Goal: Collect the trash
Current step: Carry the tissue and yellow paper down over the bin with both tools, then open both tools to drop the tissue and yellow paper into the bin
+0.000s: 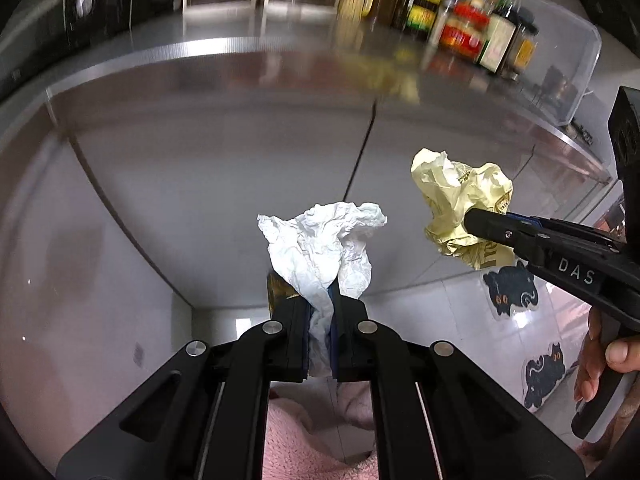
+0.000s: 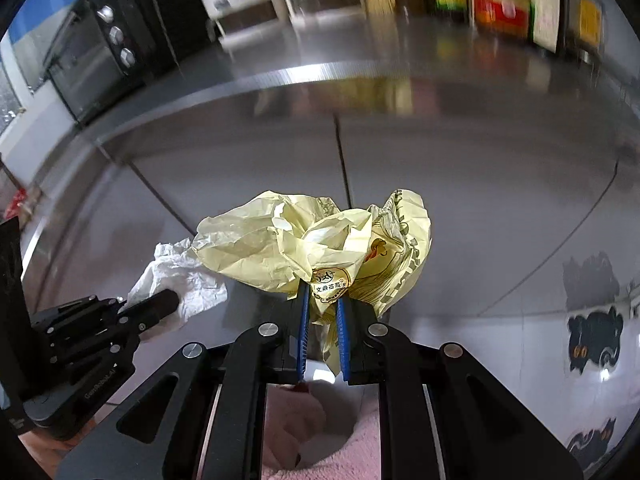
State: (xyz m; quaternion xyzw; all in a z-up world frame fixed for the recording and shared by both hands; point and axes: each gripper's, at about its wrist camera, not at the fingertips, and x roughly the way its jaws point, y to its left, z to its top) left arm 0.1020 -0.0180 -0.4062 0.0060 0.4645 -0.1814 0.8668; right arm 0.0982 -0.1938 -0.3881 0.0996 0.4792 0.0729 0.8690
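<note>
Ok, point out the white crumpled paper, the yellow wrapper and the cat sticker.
white crumpled paper [image 1: 320, 240], left wrist view, its creased middle.
yellow wrapper [image 2: 320, 240], right wrist view, its crumpled centre.
cat sticker [image 1: 510, 288], left wrist view, its black body.

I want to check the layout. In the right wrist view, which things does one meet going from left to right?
Left gripper → white crumpled paper → yellow crumpled bag held in the right gripper → black cat stickers.
</note>
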